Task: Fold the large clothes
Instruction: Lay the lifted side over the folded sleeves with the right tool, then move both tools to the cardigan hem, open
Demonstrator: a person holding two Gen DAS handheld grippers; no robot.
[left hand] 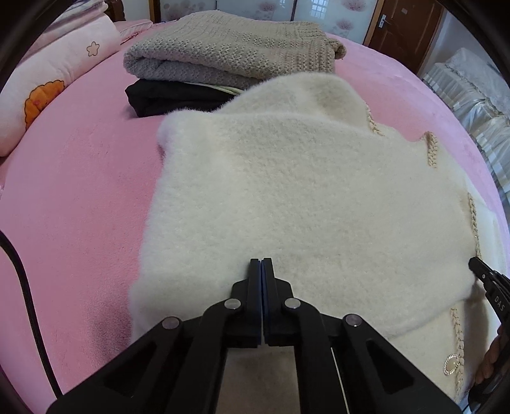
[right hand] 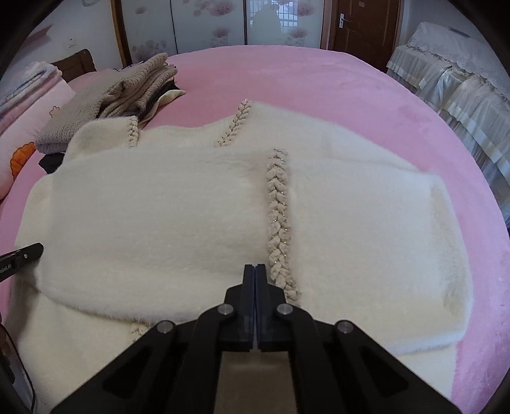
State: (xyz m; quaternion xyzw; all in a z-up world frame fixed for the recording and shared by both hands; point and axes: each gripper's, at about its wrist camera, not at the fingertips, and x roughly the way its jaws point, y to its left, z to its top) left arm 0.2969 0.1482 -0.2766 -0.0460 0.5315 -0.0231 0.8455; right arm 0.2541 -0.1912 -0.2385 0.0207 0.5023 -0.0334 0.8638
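Note:
A cream fluffy cardigan point(left hand: 287, 197) with braided trim lies partly folded on the pink bed; it also shows in the right wrist view point(right hand: 165, 207), with a braid point(right hand: 278, 216) down its middle and a round gold button point(left hand: 451, 366) near its lower edge. My left gripper point(left hand: 261, 264) is shut with nothing between its fingers, just above the garment's left part. My right gripper point(right hand: 256, 269) is shut and empty, over the garment beside the braid. The right gripper's tip point(left hand: 478, 266) shows at the right edge of the left view, and the left gripper's tip point(right hand: 32, 250) at the left edge of the right view.
A stack of folded clothes, beige knit point(left hand: 229, 54) over a black item point(left hand: 169, 95), sits at the far left point(right hand: 111, 102). A pink pillow point(left hand: 47, 82) lies left. The pink bed cover point(left hand: 79, 197) surrounds the garment. A covered sofa point(right hand: 455, 95) stands right, a door point(right hand: 363, 22) behind.

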